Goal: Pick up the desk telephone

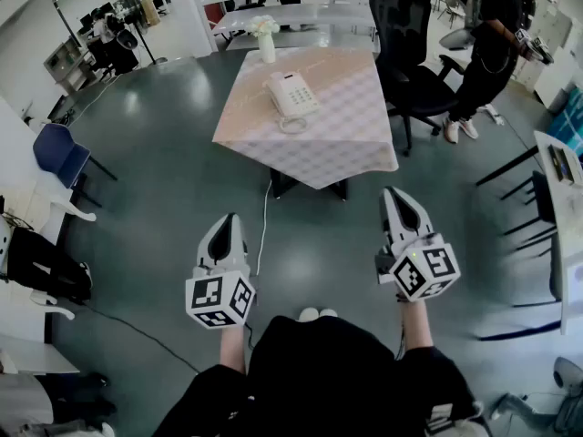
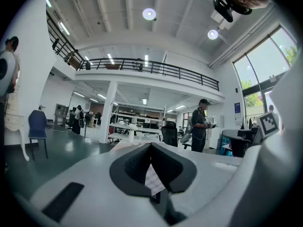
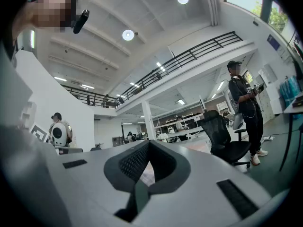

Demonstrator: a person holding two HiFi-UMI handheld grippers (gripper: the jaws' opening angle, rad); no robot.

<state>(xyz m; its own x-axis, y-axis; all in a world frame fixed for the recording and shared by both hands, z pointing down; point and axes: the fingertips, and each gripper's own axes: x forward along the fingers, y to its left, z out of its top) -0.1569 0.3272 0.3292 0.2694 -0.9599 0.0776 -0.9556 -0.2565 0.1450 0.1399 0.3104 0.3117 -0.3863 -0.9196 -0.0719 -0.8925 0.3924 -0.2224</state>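
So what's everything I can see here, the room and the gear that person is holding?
Table: one, pale checked cloth, middle of the floor.
Desk telephone: one, white, on the table.
Vase of flowers: one, white, table's far edge.
Office chair: one, black, right of the table.
Plain chair: one, blue, far left.
Cable: one, white, on the floor below the table.
Bystander: one, in black, far right.
Left gripper: one, white, jaws shut, empty, short of the table.
Right gripper: one, white, jaws shut, empty, short of the table.
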